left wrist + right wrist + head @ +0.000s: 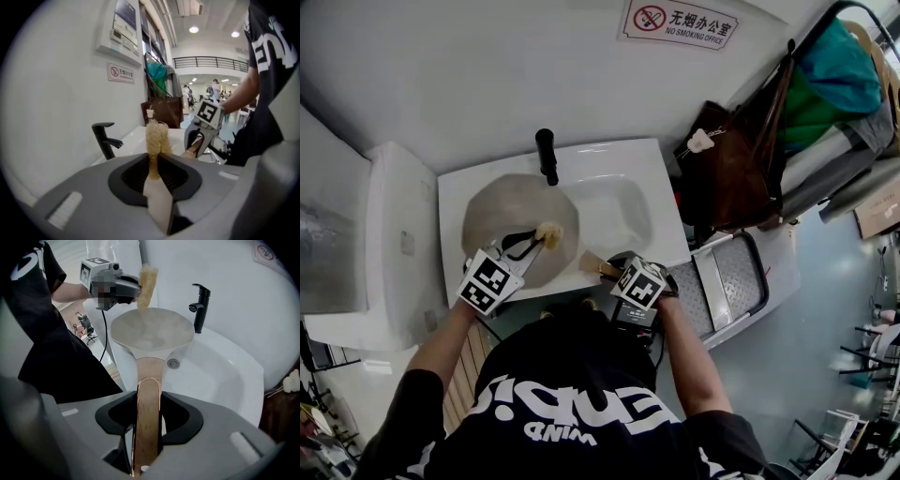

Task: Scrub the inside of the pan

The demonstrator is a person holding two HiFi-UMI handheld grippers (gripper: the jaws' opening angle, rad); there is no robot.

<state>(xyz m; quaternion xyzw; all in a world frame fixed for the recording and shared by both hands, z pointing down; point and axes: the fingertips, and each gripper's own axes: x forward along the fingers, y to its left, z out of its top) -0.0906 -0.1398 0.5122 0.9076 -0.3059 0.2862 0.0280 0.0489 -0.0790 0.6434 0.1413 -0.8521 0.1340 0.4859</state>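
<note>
A round grey pan (pixel 511 214) lies tilted in the white sink (pixel 623 164). Its wooden handle (pixel 147 394) runs back between the jaws of my right gripper (pixel 147 414), which is shut on it. My left gripper (pixel 528 247) is shut on a pale yellow loofah scrubber (pixel 156 137), whose flat white stem sits between the pads. From the head view the scrubber (pixel 548 233) is over the pan's inside. In the right gripper view the left gripper (pixel 123 288) holds the scrubber (pixel 147 280) above the pan (pixel 152 331) near its far rim. Whether it touches the pan I cannot tell.
A black faucet (pixel 547 155) stands at the sink's back edge, just beyond the pan, and the drain (pixel 173 363) lies under the handle. A brown bag (pixel 741 173) hangs to the right above a metal step stool (pixel 731 277). A white fixture (pixel 389 244) borders the sink on the left.
</note>
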